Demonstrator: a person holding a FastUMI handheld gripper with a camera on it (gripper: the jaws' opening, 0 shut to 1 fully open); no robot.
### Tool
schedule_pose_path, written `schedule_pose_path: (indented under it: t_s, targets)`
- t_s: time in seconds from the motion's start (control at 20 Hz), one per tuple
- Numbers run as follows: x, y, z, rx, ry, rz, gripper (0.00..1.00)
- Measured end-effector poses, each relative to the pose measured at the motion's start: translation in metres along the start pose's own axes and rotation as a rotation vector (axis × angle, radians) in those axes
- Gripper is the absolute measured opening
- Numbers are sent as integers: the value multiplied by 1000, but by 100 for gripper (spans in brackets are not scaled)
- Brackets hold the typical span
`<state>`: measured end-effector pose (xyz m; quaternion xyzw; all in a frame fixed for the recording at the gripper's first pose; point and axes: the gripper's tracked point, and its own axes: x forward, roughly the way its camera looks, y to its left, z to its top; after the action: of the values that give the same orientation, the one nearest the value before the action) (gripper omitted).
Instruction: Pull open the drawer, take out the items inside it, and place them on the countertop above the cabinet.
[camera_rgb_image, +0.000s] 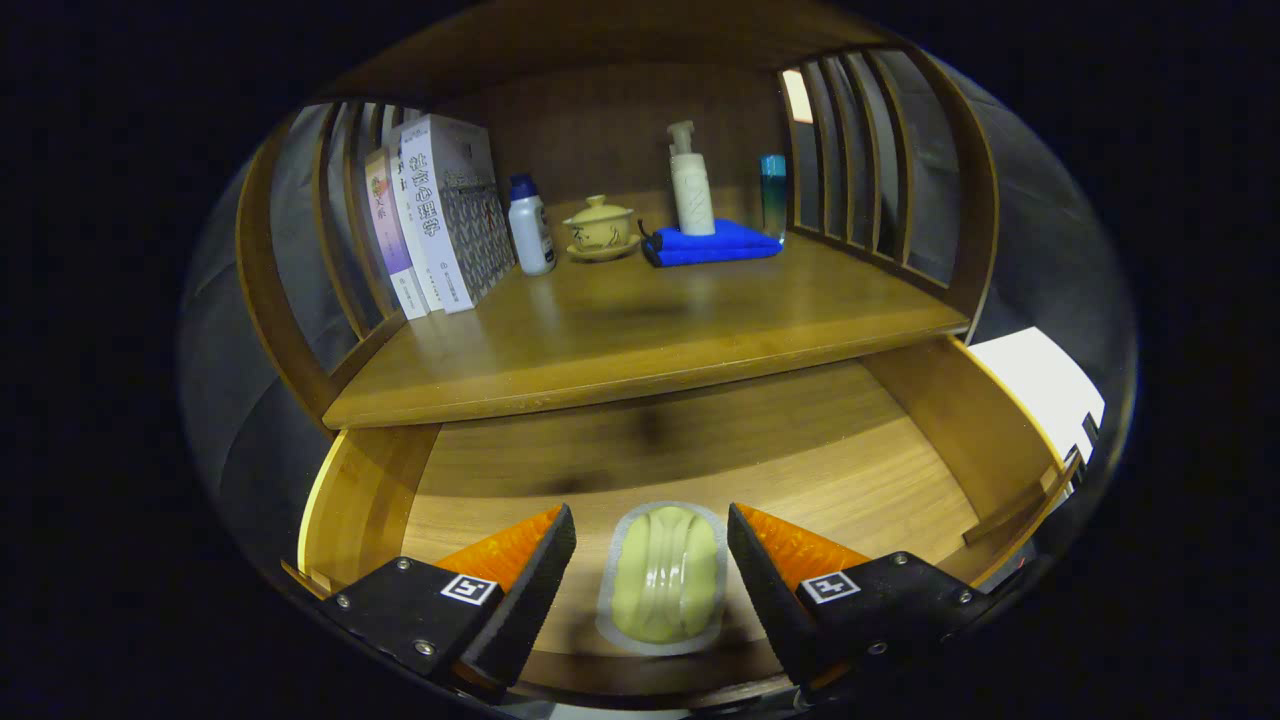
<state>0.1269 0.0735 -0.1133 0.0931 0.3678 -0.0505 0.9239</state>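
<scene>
The gripper view rides on the gripper (651, 570) and looks forward along its two spread fingers, tilted down into the pulled-out wooden drawer (930, 470) from close above its front edge. The pale green ribbed packet (668, 575) lies between the fingers, very near the lens. Beyond, the camera faces the wooden countertop (640, 330) and its back panel, farther off.

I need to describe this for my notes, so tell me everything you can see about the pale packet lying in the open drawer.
The pale packet is a pale yellow-green, glossy, ridged lump sealed in clear wrap with a flat, rounded border. It looks soft and plastic-wrapped. It lies flat on the wooden floor of the drawer, near its front. The gripper straddles it, jaws open, one on either side and apparently clear of it. Nothing else touches it.
</scene>
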Motion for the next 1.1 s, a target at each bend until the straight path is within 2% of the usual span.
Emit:
schedule_pose_path:
  t_s: [0.25,0.4,0.6,0.7,0.75,0.85,0.95,1.1]
  targets:
    - [16,2,-9,65,84,13,94]
    - [22,-2,-21,54,151,2,93]
    - [25,-11,-33,-24,221,-32,78]
    - [23,-16,-32,-66,226,-51,66]
    - [22,-16,-30,-65,221,-51,51]
    - [21,-12,-31,-45,219,-36,27]
    - [17,-7,-22,-38,180,-7,24]
    - [3,-7,-8,-51,127,-16,21]
